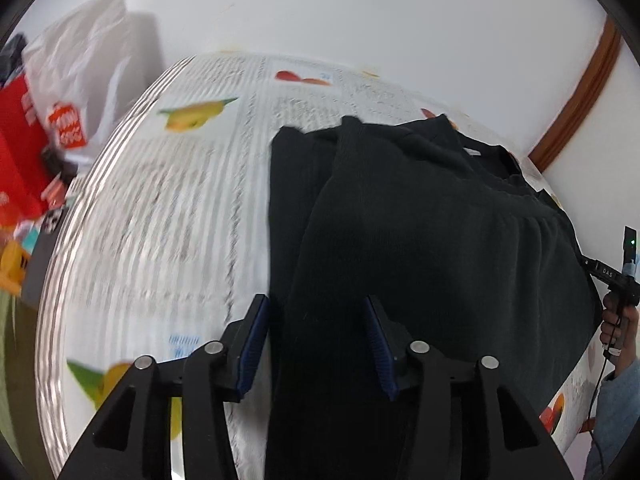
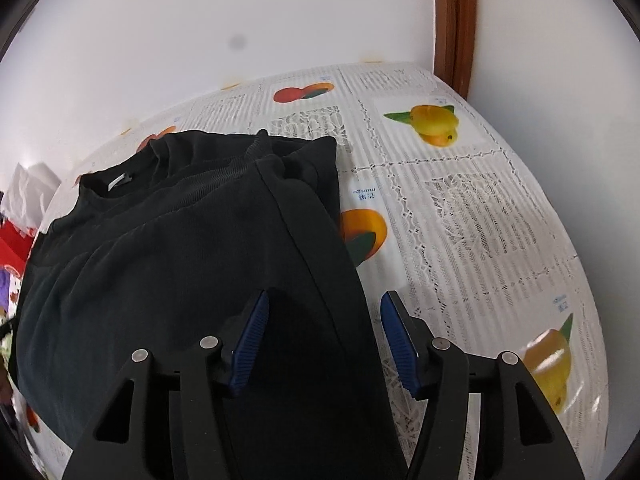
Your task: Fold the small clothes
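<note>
A black knit garment [image 1: 420, 240] lies partly folded on the table, its collar and white label [image 2: 120, 180] at the far end. My left gripper [image 1: 314, 304] hovers over the garment's left edge, jaws apart; the blue pads [image 1: 256, 340] press on nothing. My right gripper [image 2: 326, 296] hangs over the garment's [image 2: 180, 264] right edge, also open, with dark fabric and tablecloth showing in the gap. In the left wrist view a person's hand holds the right gripper's handle [image 1: 616, 280] at the far right.
The table wears a white lace cloth printed with fruit under clear plastic [image 2: 460, 208]. A white plastic bag [image 1: 84, 80], a red box [image 1: 20, 152] and small clutter lie past the table's left edge. A white wall and brown door frame [image 2: 454, 20] stand behind.
</note>
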The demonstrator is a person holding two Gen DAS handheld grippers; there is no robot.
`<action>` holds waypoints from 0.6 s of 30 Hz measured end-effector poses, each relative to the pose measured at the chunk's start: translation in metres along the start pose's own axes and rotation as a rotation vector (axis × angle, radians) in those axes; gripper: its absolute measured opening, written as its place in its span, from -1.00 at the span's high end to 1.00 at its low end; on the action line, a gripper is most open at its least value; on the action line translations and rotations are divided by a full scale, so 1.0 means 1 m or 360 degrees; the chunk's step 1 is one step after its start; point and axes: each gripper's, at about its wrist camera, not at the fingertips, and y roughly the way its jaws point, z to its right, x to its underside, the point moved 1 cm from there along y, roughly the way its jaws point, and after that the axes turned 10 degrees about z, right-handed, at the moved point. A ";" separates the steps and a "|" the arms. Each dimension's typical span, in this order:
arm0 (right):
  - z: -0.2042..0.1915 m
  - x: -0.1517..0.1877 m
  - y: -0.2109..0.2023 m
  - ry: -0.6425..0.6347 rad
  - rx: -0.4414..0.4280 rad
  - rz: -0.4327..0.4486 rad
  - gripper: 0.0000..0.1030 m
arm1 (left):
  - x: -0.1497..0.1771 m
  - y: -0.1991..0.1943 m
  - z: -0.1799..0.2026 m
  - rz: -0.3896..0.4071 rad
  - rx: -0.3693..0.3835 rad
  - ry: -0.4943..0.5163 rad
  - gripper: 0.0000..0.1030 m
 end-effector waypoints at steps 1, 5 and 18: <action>-0.002 -0.002 0.004 0.0006 0.0001 -0.0014 -0.08 | 0.003 -0.001 -0.002 -0.0004 0.0012 -0.0018 0.11; -0.011 -0.008 0.017 -0.0011 -0.0050 -0.0055 0.53 | 0.005 0.000 0.001 0.0025 0.0028 -0.0010 0.51; 0.020 -0.073 0.045 -0.0015 0.0055 0.0116 0.77 | -0.059 0.052 0.049 0.0108 0.0058 0.0048 0.85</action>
